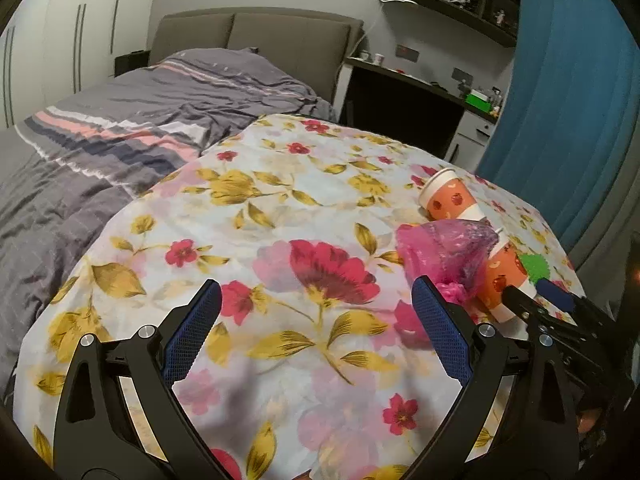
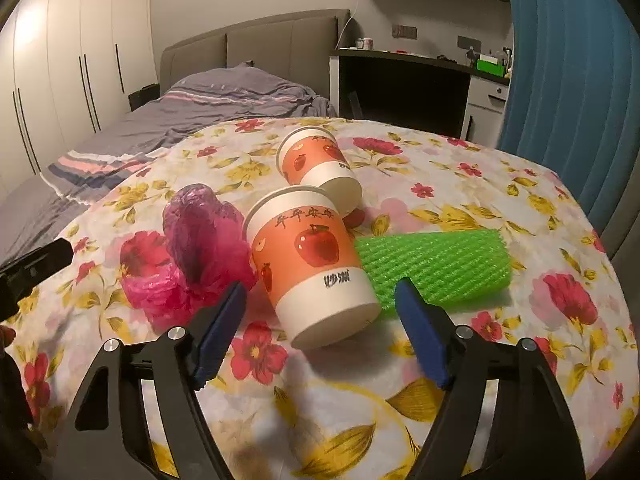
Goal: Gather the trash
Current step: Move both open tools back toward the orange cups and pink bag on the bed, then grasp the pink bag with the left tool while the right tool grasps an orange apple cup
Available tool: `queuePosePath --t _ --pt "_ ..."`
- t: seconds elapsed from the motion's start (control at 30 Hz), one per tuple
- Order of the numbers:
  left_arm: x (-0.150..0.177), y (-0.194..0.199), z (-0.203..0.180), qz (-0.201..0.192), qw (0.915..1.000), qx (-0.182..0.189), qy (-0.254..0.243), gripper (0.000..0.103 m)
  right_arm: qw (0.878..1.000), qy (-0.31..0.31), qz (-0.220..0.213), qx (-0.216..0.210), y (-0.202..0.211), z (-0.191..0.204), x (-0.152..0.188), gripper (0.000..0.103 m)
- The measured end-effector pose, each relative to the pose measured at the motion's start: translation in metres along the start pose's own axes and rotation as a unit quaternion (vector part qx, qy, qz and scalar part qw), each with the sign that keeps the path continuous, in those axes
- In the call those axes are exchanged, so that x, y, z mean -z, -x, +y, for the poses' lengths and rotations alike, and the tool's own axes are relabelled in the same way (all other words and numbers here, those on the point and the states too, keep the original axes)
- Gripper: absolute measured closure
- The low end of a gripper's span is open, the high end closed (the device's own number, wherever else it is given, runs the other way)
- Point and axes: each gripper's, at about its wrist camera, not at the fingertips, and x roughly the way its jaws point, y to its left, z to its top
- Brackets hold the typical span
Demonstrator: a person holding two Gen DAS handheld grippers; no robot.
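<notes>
While both claws hang over the floral-cloth worktop (image 2: 460,184), neither one has anything in it. Right claw (image 2: 322,308) has its blue pads spread wide, and the base of the near paper cup (image 2: 310,262) sits just ahead of the gap between them, not touched by either pad as far as I can see (the cup is lying on its side, orange with an apple printed on it). A second paper cup (image 2: 316,162) of the same kind lies further out beyond the first, also tipped over. Just to the right of the near cup, ahead of the right pad, is a green foam net sleeve (image 2: 436,266) lying flat on the cloth. Off to the left of the right claw's left pad sits a crumpled pink plastic bag (image 2: 200,256), right up against the near cup. Left claw (image 1: 316,316) is wide open too, with only bare cloth between its pads; the bag (image 1: 444,256) and cups are off to its right, past the right pad. Behind the worktop there's a bed (image 1: 160,92) with grey striped covers.
</notes>
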Motion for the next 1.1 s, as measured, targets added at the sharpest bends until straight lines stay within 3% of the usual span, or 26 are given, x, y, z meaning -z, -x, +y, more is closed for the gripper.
queuePosePath --t 0.17,0.2,0.47,0.73,1.0,1.07,1.1 --pt "0.0 -0.001 -0.009 -0.001 0.9998 0.014 -0.015 0.009 1.0 0.002 0.019 -0.011 -0.008 0.001 -0.002 0.04" --pt "0.0 -0.001 -0.011 -0.001 0.9997 0.015 -0.019 0.009 1.0 0.002 0.023 -0.013 -0.01 0.001 -0.001 0.047" --pt "0.004 -0.005 -0.026 0.01 0.9986 0.039 -0.034 0.009 1.0 0.0 0.018 -0.016 -0.007 -0.001 0.0 0.048" --pt "0.009 -0.025 -0.058 0.048 0.9944 0.071 -0.062 0.009 0.999 -0.041 -0.018 -0.005 0.039 -0.02 0.011 0.048" --pt "0.011 -0.056 -0.088 0.08 0.9914 0.053 -0.089 0.009 0.996 -0.075 -0.048 0.009 0.092 -0.043 0.025 0.048" --pt "0.012 -0.062 -0.09 0.094 0.9901 0.05 -0.092 0.014 0.996 -0.077 -0.051 0.012 0.102 -0.047 0.029 0.048" --pt "0.012 -0.065 -0.089 0.101 0.9894 0.052 -0.09 0.022 0.996 -0.078 -0.051 0.017 0.106 -0.05 0.032 0.048"
